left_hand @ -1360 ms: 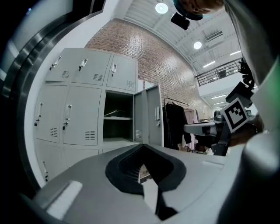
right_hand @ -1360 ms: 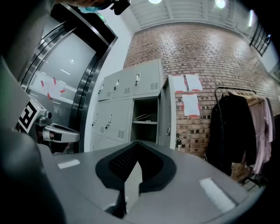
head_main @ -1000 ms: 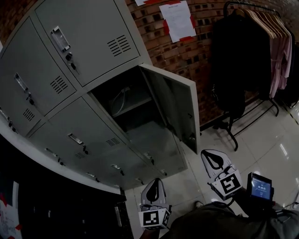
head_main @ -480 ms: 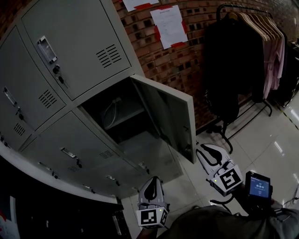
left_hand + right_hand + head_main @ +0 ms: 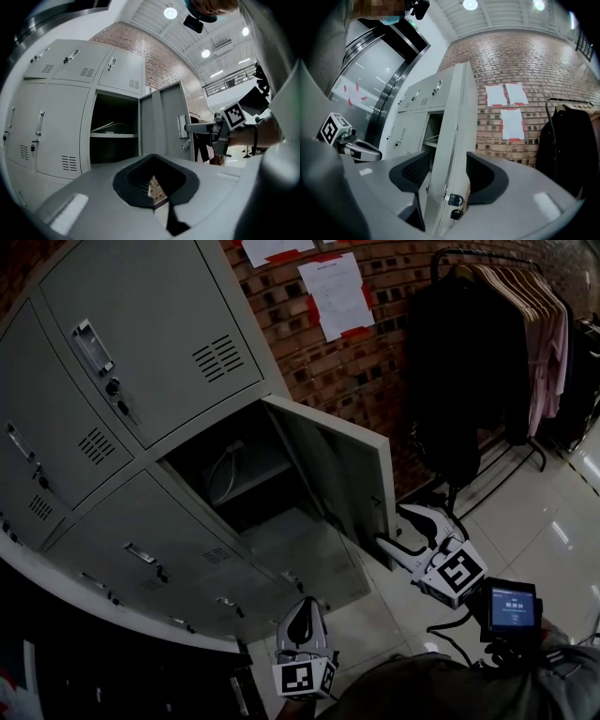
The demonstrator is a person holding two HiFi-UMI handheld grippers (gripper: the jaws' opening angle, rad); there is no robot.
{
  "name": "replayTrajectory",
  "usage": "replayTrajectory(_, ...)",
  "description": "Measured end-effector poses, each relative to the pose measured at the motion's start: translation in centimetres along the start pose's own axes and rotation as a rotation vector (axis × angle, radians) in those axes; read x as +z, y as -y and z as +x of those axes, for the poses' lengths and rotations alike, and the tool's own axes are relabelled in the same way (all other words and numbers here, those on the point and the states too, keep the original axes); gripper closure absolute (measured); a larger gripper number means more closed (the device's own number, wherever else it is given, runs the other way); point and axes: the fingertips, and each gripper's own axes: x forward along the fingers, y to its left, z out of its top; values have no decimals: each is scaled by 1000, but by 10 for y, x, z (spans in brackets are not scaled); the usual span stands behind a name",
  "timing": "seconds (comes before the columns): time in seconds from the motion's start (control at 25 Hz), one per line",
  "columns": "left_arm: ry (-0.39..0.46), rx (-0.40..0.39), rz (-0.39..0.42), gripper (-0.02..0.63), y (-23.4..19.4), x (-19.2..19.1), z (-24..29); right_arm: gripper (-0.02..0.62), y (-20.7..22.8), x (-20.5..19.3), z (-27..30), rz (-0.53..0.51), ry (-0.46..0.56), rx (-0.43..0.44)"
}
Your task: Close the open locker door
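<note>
Grey metal locker door (image 5: 342, 474) stands ajar beside its dark compartment, in a bank of closed lockers (image 5: 141, 334) against a brick wall (image 5: 375, 362). The right tongs (image 5: 392, 529) are at the door's free edge, near a padlock (image 5: 455, 200). Their jaws are opening with the edge between them, not pressing it. The left tongs (image 5: 306, 607), clenched on nothing, hang lower, well apart from the door.

- Behind, I see a red brick wall (image 5: 375, 371) with white paper sheets (image 5: 336, 294) taped up in red.
- Dark coats (image 5: 459, 362) and pink garments (image 5: 555, 343) hang in a row at the right.
- The floor (image 5: 553, 531) is pale, glossy tile that catches reflections.
- Round lights (image 5: 170, 12) shine from a white ribbed ceiling (image 5: 150, 23).
</note>
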Motion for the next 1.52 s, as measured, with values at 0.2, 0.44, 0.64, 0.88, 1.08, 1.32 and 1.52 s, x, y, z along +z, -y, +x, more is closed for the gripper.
replayTrajectory(0.2, -9, 24, -1, 604, -8, 1, -7, 451, -4, 12, 6, 7, 36, 22)
replayTrajectory(0.44, -17, 37, -2, 604, -12, -1, -11, 448, -17, 14, 8, 33, 51, 72)
replayTrajectory(0.64, -17, 48, -3, 604, -14, -1, -20, 436, -38, 17, 11, 40, 73, 133)
replayTrajectory(0.88, -14, 84, -1, 604, -18, 1, -39, 420, -72, 21, 18, 42, 94, 215)
replayTrajectory(1.08, -16, 130, 4, 604, -27, 4, -56, 426, -98, 23, 29, 38, 100, 281)
replayTrajectory(1.32, -19, 197, 14, 604, -40, 5, -72, 432, -123, 24, 46, 39, 130, 344)
replayTrajectory(1.52, -26, 259, 19, 604, -52, 1, -82, 437, -140, 23, 62, 34, 145, 389)
